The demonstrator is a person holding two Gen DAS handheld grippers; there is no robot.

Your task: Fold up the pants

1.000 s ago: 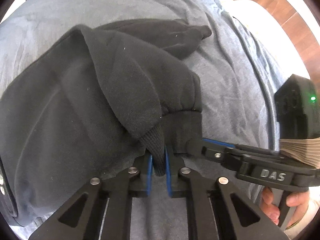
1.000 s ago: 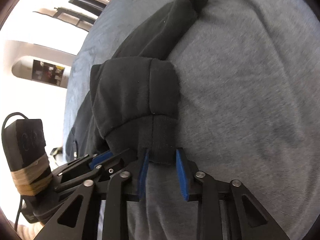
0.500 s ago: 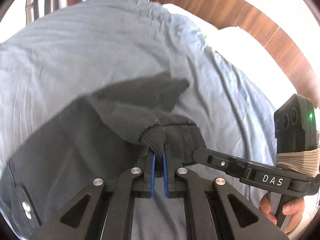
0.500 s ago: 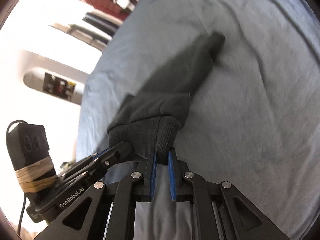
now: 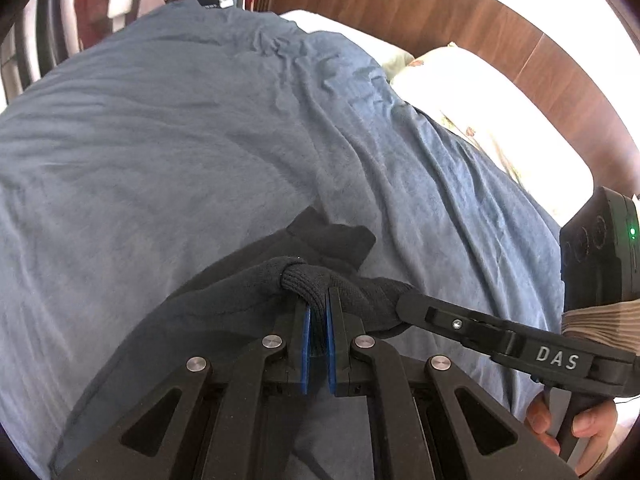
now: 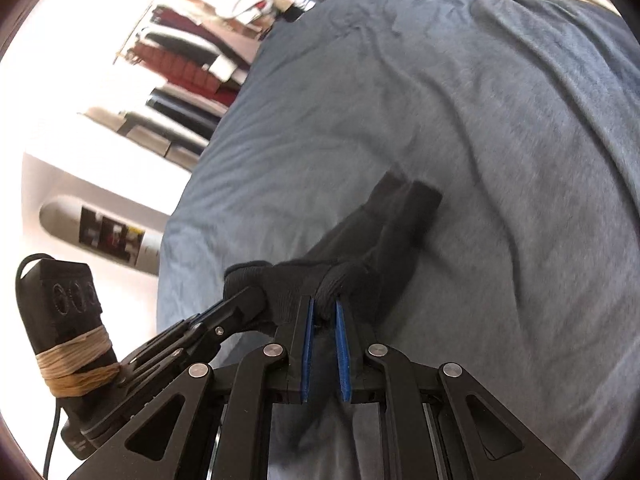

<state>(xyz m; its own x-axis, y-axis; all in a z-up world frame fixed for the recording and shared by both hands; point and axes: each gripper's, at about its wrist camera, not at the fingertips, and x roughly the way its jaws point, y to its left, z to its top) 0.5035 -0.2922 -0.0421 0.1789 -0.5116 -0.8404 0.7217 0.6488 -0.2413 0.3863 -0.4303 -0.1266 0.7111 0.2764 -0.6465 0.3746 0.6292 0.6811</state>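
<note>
Black fleece pants lie on a blue-grey bedspread. My left gripper is shut on a ribbed leg cuff and holds it lifted off the bed. My right gripper is shut on the same cuff's other side, right beside the left one. The second leg's cuff trails on the bedspread beyond both grippers. The right gripper's fingers show in the left wrist view, and the left gripper's fingers in the right wrist view.
A wooden headboard and white pillows are at the far right of the bed. Shelves with stacked clothes stand beyond the bed's far edge. The bedspread is wrinkled towards the pillows.
Both grippers have lifted the cuff up and pulled it towards the near side. The right gripper has shut on the cuff. Less of the pants now lies spread ahead.
</note>
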